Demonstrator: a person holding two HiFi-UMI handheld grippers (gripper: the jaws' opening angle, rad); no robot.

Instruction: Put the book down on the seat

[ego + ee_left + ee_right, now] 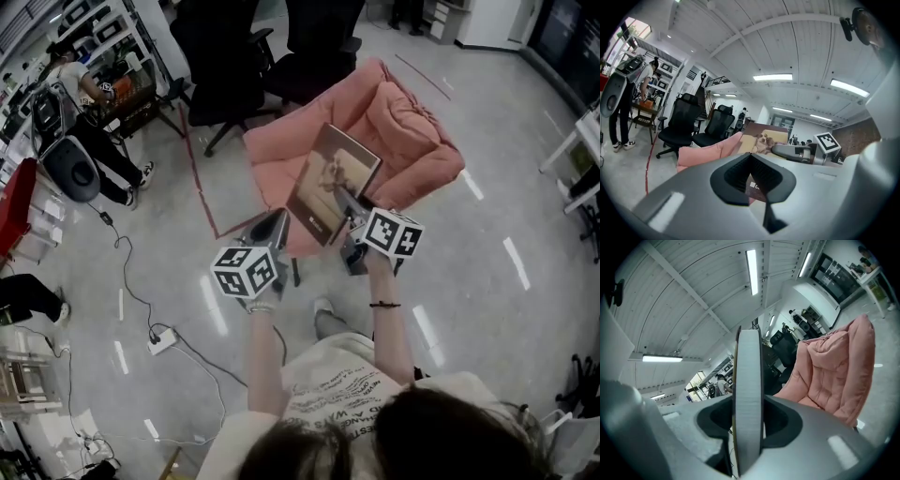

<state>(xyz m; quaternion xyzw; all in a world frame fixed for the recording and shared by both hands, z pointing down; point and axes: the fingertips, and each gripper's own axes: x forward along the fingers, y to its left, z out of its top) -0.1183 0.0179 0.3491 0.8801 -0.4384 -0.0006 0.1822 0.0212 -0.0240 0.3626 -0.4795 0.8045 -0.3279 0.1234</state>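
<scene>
Gripping the book [328,173] near its lower right edge, the right gripper [349,208] has its jaws pressed on both covers and holds it tilted, dog-picture cover up, over the seat of the pink armchair [417,141]. The left gripper [275,223] sits just beside the book's lower left corner, its jaws together with nothing between them.
</scene>
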